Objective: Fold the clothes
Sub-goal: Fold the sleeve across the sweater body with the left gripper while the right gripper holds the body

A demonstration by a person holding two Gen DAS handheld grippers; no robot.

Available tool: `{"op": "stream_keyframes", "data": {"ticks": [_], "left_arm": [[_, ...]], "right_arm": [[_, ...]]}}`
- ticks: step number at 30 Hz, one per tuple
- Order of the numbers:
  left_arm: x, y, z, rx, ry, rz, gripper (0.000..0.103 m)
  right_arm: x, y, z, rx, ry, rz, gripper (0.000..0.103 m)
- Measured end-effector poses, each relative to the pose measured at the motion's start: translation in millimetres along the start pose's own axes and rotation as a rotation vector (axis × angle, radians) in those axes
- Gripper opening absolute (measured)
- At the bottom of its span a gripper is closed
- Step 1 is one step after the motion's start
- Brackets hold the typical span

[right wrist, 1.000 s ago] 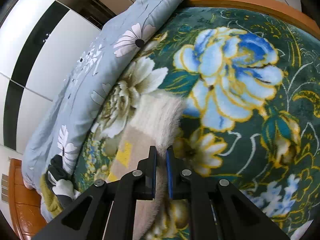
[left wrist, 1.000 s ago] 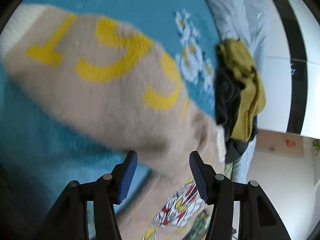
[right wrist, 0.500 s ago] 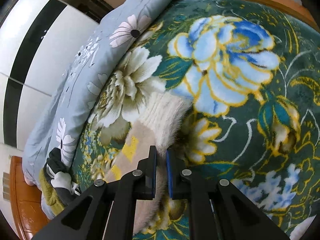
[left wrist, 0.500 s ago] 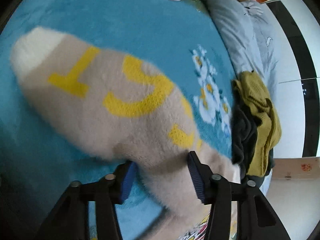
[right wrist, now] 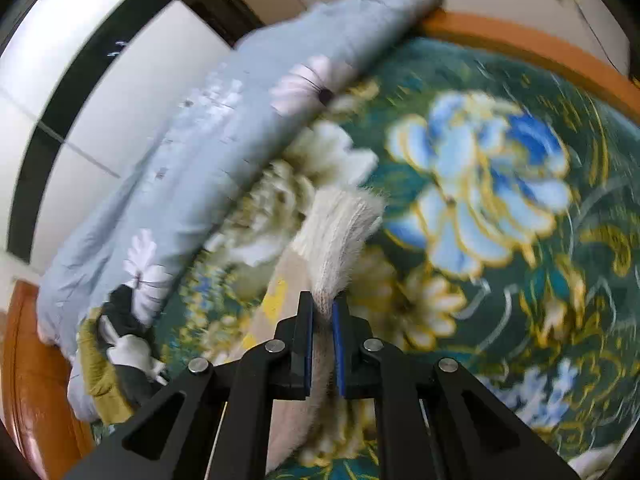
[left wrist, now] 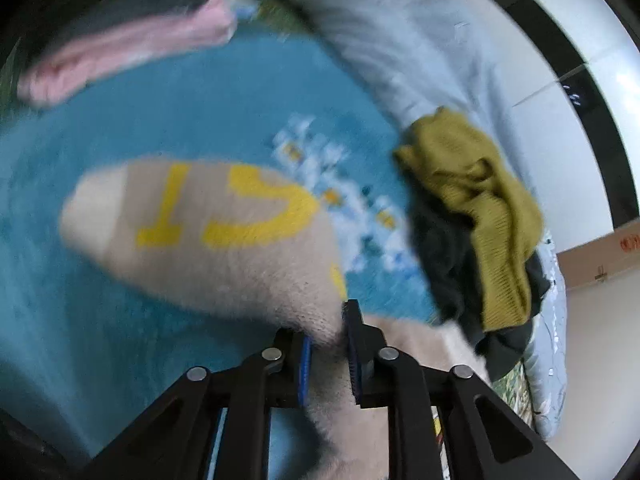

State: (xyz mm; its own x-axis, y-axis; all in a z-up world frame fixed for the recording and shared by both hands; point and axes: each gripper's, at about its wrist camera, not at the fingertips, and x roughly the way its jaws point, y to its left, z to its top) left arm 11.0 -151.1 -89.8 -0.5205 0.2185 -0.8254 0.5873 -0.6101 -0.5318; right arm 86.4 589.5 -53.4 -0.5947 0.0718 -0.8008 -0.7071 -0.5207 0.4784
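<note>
A fuzzy beige sweater with yellow letters is the garment in hand. In the left wrist view its sleeve point(left wrist: 208, 232) with a cream cuff stretches out over a blue sweater point(left wrist: 120, 120) lying flat. My left gripper point(left wrist: 328, 344) is shut on the beige sleeve near its base. In the right wrist view my right gripper point(right wrist: 322, 320) is shut on the sweater's cream ribbed cuff point(right wrist: 340, 228), held above the flowered green blanket point(right wrist: 500, 240). The rest of the sweater hangs below the jaws, mostly hidden.
A pile of olive and black clothes point(left wrist: 480, 208) lies at the right, also in the right wrist view point(right wrist: 108, 360). A pink garment point(left wrist: 120, 52) lies at the far left. A grey-blue flowered quilt point(right wrist: 200, 152) runs along the bed's edge by a wooden frame point(right wrist: 520, 48).
My left gripper closed on the beige sleeve and pulled back, so more of the blue sweater and the pink garment show. My right gripper stayed shut on the cuff and lifted slightly.
</note>
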Motion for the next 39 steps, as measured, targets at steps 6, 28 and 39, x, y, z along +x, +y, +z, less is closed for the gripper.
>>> {"op": "stream_keyframes", "data": {"ticks": [6,28,39], "left_arm": [[-6,53,8,-0.228,0.021,-0.090,0.068],[-20,139,37,-0.497,-0.158,0.072,0.008],[-157,65,45,-0.078,-0.469,-0.077,0.007]], "right_arm": [[8,-17,-18,0.028,0.043,-0.092,0.012],[-24,98,-139,-0.249,0.247,0.080,0.026],[6,101,-169,-0.290,0.301,-0.010,0.026]]}}
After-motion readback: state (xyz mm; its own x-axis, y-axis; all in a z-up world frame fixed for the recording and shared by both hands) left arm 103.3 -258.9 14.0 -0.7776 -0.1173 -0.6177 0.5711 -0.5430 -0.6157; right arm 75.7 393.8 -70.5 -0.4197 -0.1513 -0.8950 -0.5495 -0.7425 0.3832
